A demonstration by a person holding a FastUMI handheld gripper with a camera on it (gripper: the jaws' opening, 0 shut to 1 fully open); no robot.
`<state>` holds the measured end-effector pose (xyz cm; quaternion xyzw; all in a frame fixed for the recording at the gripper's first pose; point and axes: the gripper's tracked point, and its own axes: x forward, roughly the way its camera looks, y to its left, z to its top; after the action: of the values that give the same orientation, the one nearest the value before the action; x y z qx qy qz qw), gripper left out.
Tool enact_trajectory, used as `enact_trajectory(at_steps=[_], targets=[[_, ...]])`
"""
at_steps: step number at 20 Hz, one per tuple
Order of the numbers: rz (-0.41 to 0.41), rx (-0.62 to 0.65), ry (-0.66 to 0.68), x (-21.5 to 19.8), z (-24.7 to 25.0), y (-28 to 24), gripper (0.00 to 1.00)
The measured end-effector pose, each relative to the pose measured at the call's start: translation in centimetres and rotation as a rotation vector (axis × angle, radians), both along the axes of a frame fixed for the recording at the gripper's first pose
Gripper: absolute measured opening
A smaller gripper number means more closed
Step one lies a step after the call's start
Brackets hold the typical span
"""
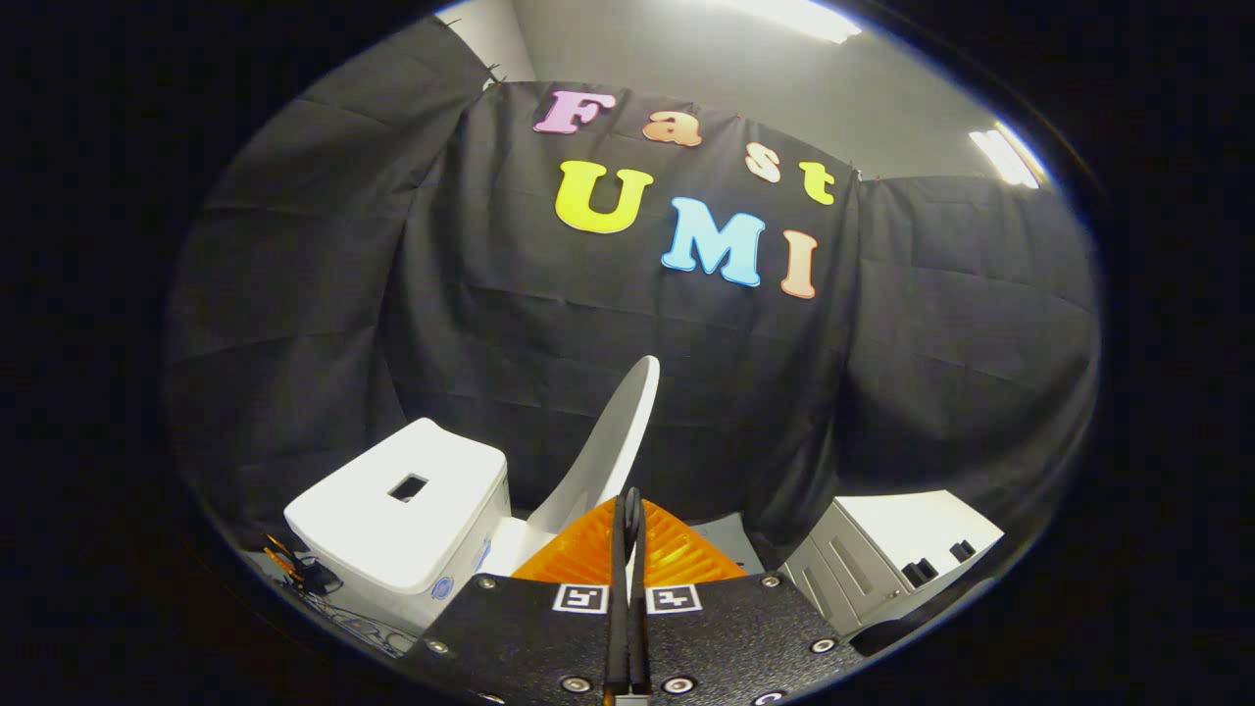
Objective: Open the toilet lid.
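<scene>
My gripper [628, 520], at bottom centre, has its fingers pressed together with nothing between them. Just beyond them the lid [613, 446] stands raised, tilted toward the tank [412, 510] at lower left, so I judge it open.

A cloth-walled test booth: toilet [422, 520], white cabinet [882, 559], office ceiling lights [1005, 157].

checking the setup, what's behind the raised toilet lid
Behind the raised white plastic toilet lid hangs the black cloth wall. The lid covers the wall's lower part; the closed hand-held gripper hides the bowl.
</scene>
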<state>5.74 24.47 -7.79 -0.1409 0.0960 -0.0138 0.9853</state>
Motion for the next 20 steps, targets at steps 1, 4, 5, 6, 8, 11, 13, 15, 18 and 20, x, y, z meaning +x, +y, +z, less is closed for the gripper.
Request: enact_trajectory(at_steps=[1,4,5,6,8,11,13,15,18,20], targets=[[0.011,-0.008,-0.003,0.1,0.1,0.8,0.00],[0.025,-0.049,-0.008,-0.1,0.3,2.2,0.00],[0.021,-0.064,-0.010,-0.1,0.4,2.4,0.00],[0.022,-0.076,-0.013,-0.1,0.4,2.7,0.00],[0.035,-0.085,-0.026,0.0,0.6,3.6,0.00],[0.056,-0.093,-0.046,0.0,0.6,5.1,0.00],[0.077,-0.091,-0.056,-0.1,0.6,6.2,0.00],[0.094,-0.065,-0.059,0.0,0.5,7.0,0.00],[0.109,-0.024,-0.057,-0.1,0.5,8.2,0.00],[0.118,-0.004,-0.054,-0.2,0.3,9.2,0.00]])
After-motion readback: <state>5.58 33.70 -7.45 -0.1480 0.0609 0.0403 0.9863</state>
